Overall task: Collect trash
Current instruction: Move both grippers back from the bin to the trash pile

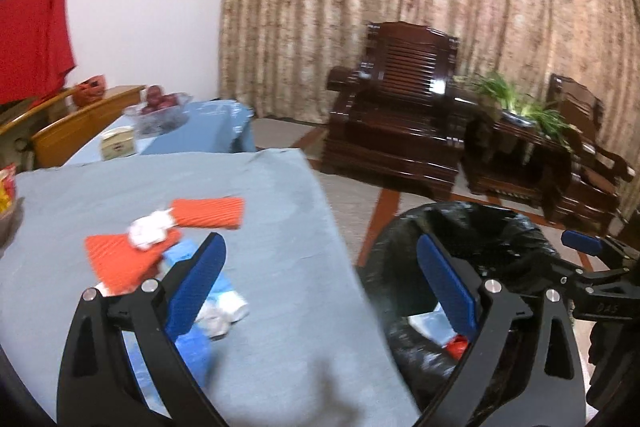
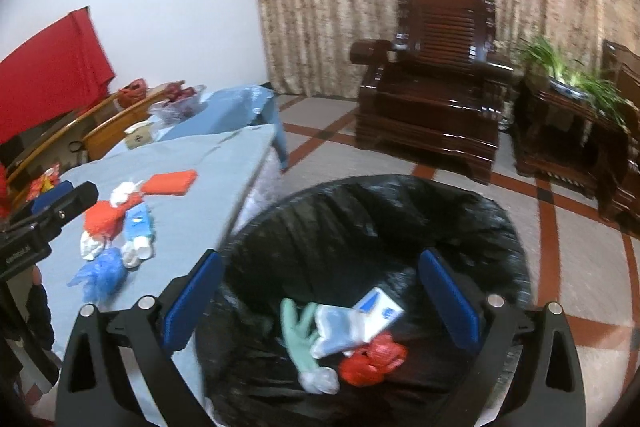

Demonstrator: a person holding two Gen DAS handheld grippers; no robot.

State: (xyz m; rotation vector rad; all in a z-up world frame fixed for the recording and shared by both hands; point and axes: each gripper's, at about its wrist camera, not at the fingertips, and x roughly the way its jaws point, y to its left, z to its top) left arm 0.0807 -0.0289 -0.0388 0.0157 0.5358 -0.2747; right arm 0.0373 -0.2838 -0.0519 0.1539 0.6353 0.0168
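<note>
1. My right hand-held gripper (image 2: 320,297) hangs over the black-lined bin (image 2: 504,227), jaws spread wide and empty.
2. My left hand-held gripper (image 1: 320,281) is spread wide too, gripping nothing.
3. Loose trash (image 1: 148,231) lies on the worktop (image 1: 280,347); dropped trash (image 2: 352,335) sits inside the bin.

No lettering reads clearly: the embossed marks on each hand-held gripper's body blur out (likewise the print on the cartons).

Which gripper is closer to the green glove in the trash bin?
Right. The right gripper hangs open directly above the green glove inside the bin. The left gripper straddles the table's edge beside the bin.
</note>
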